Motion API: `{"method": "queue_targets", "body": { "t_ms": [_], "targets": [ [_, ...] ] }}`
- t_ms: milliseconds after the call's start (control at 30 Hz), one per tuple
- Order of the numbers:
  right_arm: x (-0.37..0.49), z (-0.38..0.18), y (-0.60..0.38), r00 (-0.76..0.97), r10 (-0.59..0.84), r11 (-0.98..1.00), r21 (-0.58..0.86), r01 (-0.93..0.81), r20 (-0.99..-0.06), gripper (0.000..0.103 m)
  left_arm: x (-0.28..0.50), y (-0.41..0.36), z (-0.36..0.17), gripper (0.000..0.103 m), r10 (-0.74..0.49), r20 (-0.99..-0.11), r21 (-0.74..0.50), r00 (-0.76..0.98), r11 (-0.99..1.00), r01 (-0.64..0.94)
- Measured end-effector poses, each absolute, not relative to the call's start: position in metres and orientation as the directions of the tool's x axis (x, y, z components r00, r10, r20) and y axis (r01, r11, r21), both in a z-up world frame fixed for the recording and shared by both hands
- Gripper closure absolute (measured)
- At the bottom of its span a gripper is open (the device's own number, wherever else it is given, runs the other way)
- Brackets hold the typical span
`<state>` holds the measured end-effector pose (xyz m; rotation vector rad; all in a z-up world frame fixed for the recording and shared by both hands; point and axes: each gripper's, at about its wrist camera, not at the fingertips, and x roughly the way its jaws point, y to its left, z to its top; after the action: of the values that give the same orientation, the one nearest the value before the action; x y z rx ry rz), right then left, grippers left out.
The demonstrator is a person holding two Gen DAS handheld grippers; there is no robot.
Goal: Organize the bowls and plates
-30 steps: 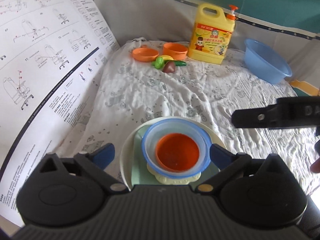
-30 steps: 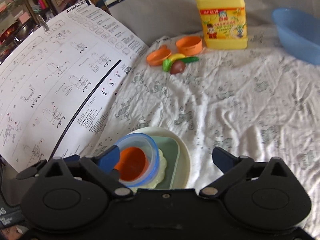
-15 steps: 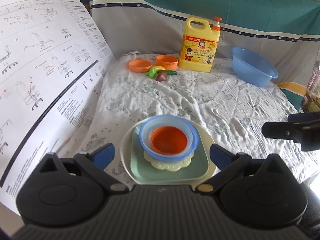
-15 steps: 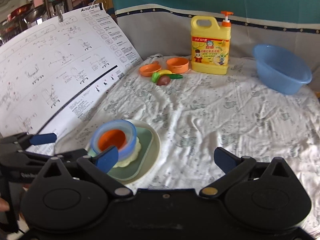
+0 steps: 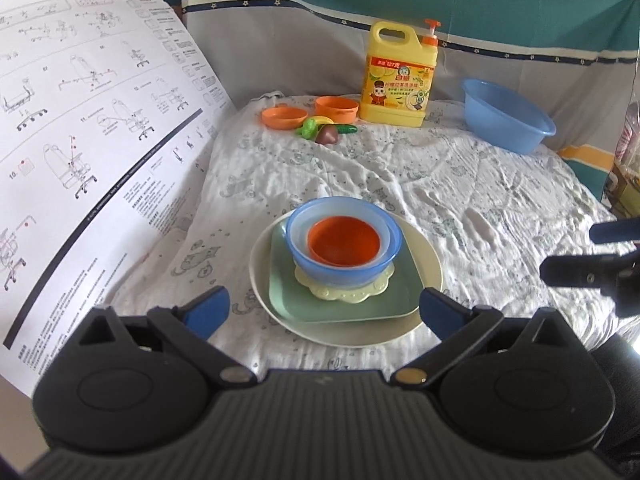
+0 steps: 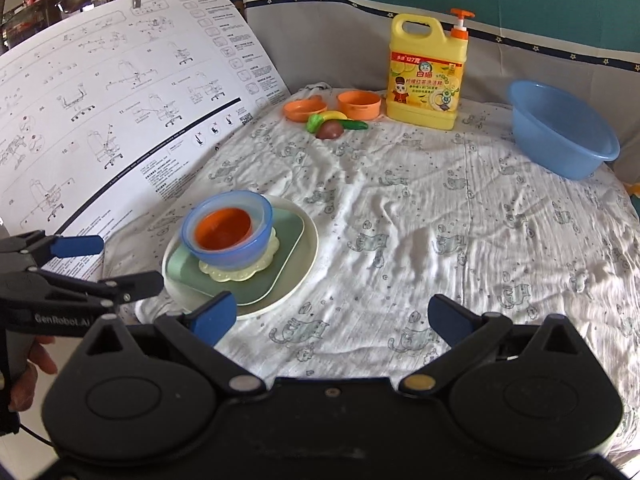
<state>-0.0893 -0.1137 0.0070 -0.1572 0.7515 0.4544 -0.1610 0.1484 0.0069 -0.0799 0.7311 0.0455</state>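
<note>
A stack sits on the white cloth: an orange bowl (image 5: 343,241) inside a blue bowl (image 5: 340,268), on a pale yellow scalloped plate (image 5: 344,294), on a green square plate (image 5: 400,292), on a round cream plate (image 5: 430,264). The stack also shows in the right wrist view (image 6: 228,236). My left gripper (image 5: 324,311) is open and empty, just in front of the stack. My right gripper (image 6: 334,316) is open and empty, to the right of the stack and nearer than it.
At the back stand an orange plate (image 5: 282,117), an orange bowl (image 5: 336,107), toy vegetables (image 5: 324,130), a yellow detergent jug (image 5: 400,76) and a blue basin (image 5: 506,120). A large instruction sheet (image 5: 80,120) leans along the left side.
Both grippers have pulled back and up from the stack, so the view widens. The stack has not moved.
</note>
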Motion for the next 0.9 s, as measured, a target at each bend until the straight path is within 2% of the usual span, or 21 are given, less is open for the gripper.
{"method": "queue_targets", "body": {
  "t_ms": [900],
  "targets": [
    [-0.075,-0.012,-0.113,0.591,0.315,0.895,0.025,-0.445,-0.743,0.0,-0.149,0.147,-0.013,0.0,0.024,-0.723,-0.056,0.69,0.994,-0.093]
  ]
}}
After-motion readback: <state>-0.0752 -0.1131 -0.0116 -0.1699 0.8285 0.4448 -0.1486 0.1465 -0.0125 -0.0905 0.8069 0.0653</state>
